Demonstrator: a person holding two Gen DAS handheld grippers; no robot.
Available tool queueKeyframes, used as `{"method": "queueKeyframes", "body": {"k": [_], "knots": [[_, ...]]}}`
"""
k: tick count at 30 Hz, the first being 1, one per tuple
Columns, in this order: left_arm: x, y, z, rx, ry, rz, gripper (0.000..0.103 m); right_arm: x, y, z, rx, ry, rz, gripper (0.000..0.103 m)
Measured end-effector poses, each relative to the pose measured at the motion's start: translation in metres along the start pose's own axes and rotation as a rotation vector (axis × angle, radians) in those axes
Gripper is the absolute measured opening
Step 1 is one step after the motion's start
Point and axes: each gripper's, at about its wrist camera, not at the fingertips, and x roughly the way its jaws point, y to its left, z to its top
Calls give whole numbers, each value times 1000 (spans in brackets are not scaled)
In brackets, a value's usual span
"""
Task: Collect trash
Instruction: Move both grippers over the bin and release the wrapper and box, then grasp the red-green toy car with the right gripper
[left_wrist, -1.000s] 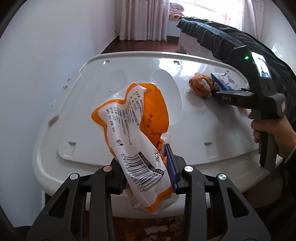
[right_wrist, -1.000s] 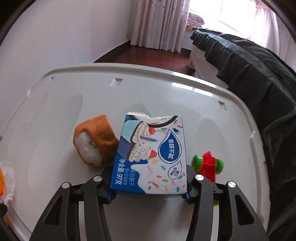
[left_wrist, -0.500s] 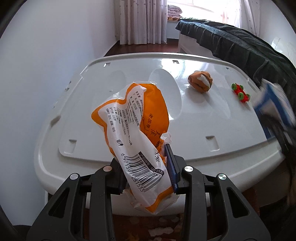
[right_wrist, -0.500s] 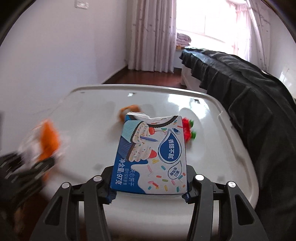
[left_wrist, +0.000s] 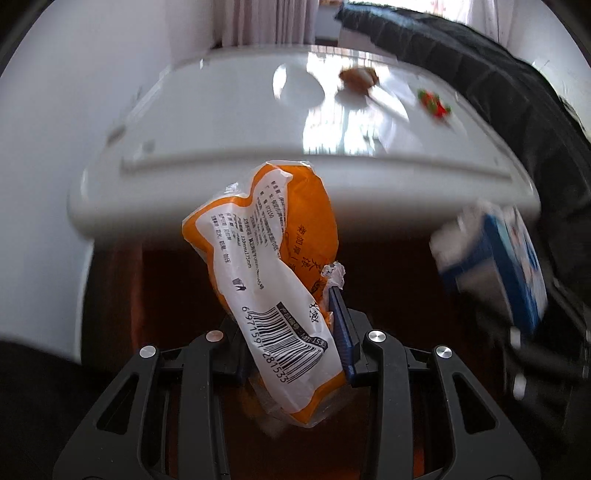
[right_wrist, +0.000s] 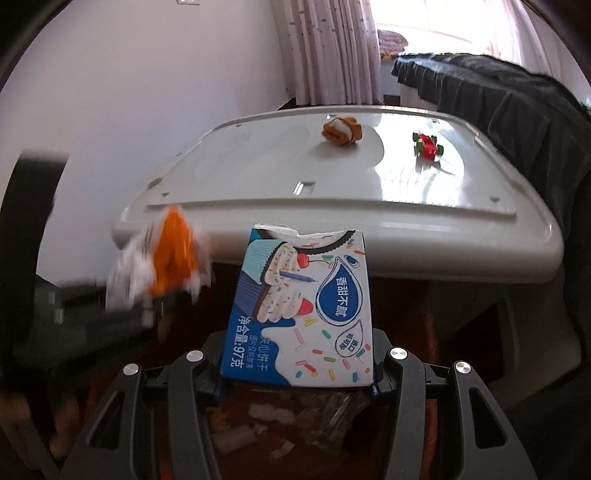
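Left wrist view is showing the left gripper (left_wrist: 295, 350) pinching a crinkled orange-and-white plastic snack wrapper (left_wrist: 269, 280) by its lower end, off the front edge of the glossy white plastic table (left_wrist: 229, 122). Beside it, the right gripper (right_wrist: 295, 373) is clamping a torn blue-and-white cardboard biscuit box (right_wrist: 301, 310) by its sides. Scraps below the box are suggesting a bin, so both are best carried squarely above it before the jaws are loosened, the light wrapper held low.
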Motion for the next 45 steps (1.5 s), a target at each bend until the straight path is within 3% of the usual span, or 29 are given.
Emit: {"method": "queueKeyframes", "body": {"k": [7, 19, 21, 22, 23, 24, 25, 40, 45], "knots": [[4, 8, -40, 9, 131, 32, 35, -9, 9, -20, 7, 49, 26, 52], [52, 7, -50, 44, 255, 111, 35, 22, -4, -31, 69, 185, -39, 52], [54, 8, -53, 44, 263, 114, 38, 26, -2, -33, 63, 207, -38, 53], [56, 8, -53, 43, 270, 127, 48, 28, -1, -35, 61, 219, -37, 53], [59, 8, -53, 41, 279, 136, 64, 30, -2, -35, 63, 226, -40, 54], [61, 9, -53, 36, 293, 157, 72, 31, -3, -34, 70, 230, -49, 62], [63, 8, -54, 33, 295, 163, 77, 30, -5, -34, 83, 224, -59, 65], [59, 13, -51, 13, 279, 148, 77, 18, -18, -29, 154, 175, -70, 67], [56, 14, -49, 16, 274, 139, 77, 6, -26, -14, 205, 139, -8, 67]]}}
